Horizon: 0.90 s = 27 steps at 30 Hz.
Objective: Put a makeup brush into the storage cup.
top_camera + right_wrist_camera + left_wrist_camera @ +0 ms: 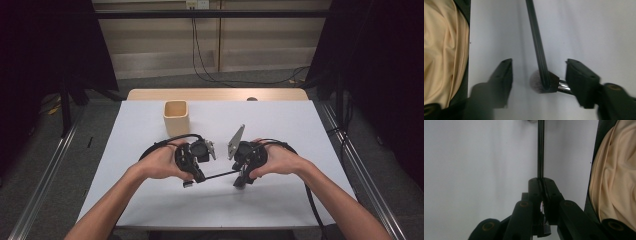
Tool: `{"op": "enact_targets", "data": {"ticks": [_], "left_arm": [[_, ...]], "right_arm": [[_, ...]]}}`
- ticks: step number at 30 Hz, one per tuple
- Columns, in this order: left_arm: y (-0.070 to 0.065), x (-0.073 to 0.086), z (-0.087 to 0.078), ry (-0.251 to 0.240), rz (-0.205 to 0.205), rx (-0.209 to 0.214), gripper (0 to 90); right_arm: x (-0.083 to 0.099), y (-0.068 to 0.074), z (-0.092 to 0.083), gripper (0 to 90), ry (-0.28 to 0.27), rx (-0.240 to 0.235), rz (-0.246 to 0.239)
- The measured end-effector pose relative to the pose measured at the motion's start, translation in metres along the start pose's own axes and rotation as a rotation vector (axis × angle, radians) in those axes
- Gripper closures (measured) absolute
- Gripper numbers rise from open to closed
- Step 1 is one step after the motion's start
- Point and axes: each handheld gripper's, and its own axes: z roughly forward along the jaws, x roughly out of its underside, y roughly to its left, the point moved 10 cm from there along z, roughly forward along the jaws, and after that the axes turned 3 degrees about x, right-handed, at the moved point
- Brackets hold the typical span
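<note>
A thin black rod (pixel 220 175) is clamped by the closed left gripper (pixel 194 172); the right gripper (pixel 240 179) is spread wide around a makeup brush (pixel 549 82).

No text, label, brand, number or sign can be read in any view.
</note>
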Motion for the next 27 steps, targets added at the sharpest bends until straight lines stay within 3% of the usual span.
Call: {"op": "enact_targets", "data": {"ticks": [12,14,17,27], "left_arm": [[-0.0009,-0.0008,0.0048,0.003,0.003,0.017,85.7],[0.0006,-0.0013,0.0056,0.000,0.002,-0.001,85.7],[0.0015,-0.0016,0.0048,0.009,0.007,0.006,85.7],[0.0013,-0.0042,0.0096,0.006,0.013,0.006,85.7]], "right_arm": [[-0.0065,-0.0019,0.0028,64.7,-0.025,0.015,-0.007],[-0.0068,-0.0009,0.0020,67.7,-0.028,0.008,-0.004],[-0.0074,0.0002,0.0016,72.1,-0.035,0.004,-0.011],[-0.0094,0.0018,-0.0004,80.2,-0.047,-0.001,-0.018]]}}
